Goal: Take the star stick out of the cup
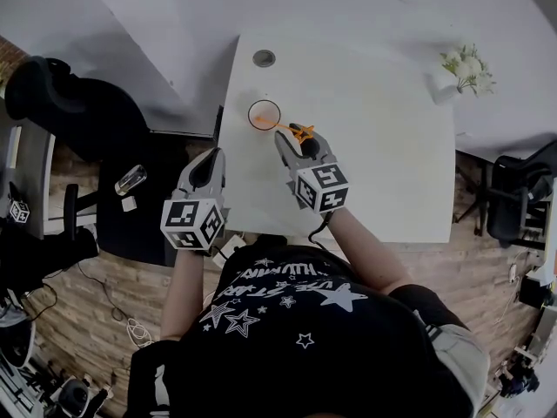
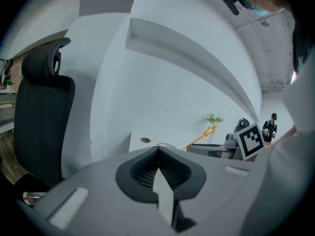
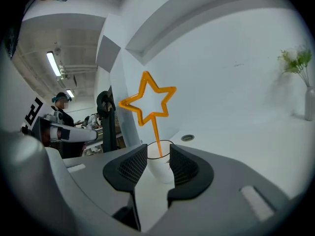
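Head view: 1 cup (image 1: 250,114), 1 star stick (image 1: 285,127); jaws: left gripper (image 1: 215,154) together, right gripper (image 1: 300,143) apart

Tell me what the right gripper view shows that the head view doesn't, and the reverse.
Right gripper view only: the right tongs stand open, pads apart and gripping nothing, with the dark-rimmed white cup just beyond them; people stand in the background. Head view only: the person's black star-print shirt and the plank floor. Both: the orange hollow-star plastic stick leaning in the cup, the white table, its round grey grommet, the green plant in a white vase.
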`<action>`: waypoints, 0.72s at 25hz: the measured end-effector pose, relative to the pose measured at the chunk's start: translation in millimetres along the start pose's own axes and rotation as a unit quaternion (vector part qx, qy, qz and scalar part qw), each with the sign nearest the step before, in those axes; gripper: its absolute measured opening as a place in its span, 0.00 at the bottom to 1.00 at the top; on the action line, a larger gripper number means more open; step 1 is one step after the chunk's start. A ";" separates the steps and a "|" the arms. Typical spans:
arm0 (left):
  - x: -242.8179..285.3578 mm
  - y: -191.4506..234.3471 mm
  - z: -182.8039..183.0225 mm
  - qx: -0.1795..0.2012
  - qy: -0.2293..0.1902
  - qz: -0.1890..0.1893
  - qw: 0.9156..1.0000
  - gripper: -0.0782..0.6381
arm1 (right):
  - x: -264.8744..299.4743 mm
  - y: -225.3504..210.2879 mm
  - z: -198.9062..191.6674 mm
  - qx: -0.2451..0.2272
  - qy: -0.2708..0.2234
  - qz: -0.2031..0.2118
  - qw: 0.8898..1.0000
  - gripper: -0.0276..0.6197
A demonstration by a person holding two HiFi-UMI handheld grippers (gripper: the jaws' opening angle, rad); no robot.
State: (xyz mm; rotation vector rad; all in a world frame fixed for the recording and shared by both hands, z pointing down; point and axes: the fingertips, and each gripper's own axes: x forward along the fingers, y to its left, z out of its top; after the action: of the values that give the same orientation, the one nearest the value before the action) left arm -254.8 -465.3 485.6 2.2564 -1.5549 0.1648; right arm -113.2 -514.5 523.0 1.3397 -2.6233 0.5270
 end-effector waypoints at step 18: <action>22.9 12.7 4.9 0.010 -0.001 -0.017 1.000 0.11 | 4.4 -5.0 13.4 -0.022 -0.019 -0.015 0.999 0.09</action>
State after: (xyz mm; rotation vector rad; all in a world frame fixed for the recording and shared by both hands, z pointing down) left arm -258.4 -491.0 491.5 2.2971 -1.5222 0.1704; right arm -111.4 -525.5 513.1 1.3878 -2.6241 0.4397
